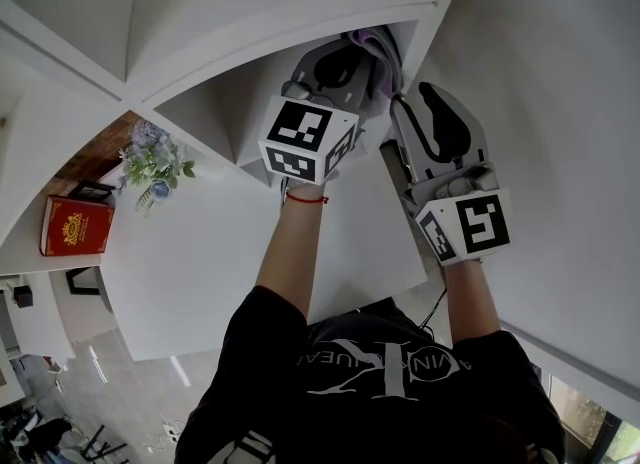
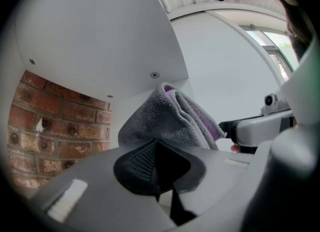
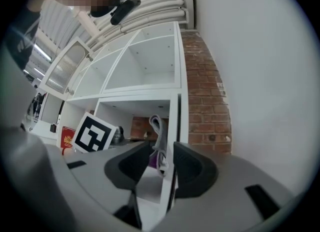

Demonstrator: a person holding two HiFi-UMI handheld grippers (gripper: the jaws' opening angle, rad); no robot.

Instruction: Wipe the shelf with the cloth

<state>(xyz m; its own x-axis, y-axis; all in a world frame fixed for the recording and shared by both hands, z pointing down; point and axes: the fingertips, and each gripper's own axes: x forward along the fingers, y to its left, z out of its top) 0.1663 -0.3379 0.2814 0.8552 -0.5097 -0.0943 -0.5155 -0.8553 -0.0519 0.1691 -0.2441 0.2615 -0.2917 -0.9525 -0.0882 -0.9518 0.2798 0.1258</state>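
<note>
Here the left gripper point(image 2: 159, 150) pinches the grey cloth point(image 2: 165, 118); right gripper point(image 3: 160, 152) jaws apart.

Red-brick wall point(image 3: 206, 91) behind white cube shelving point(image 3: 145, 61). Plain white wall point(image 3: 265, 76) alongside. Pale glossy floor point(image 1: 130, 387). Window point(image 2: 272, 46) admitting daylight. White slats point(image 3: 155, 1) overhead.
</note>
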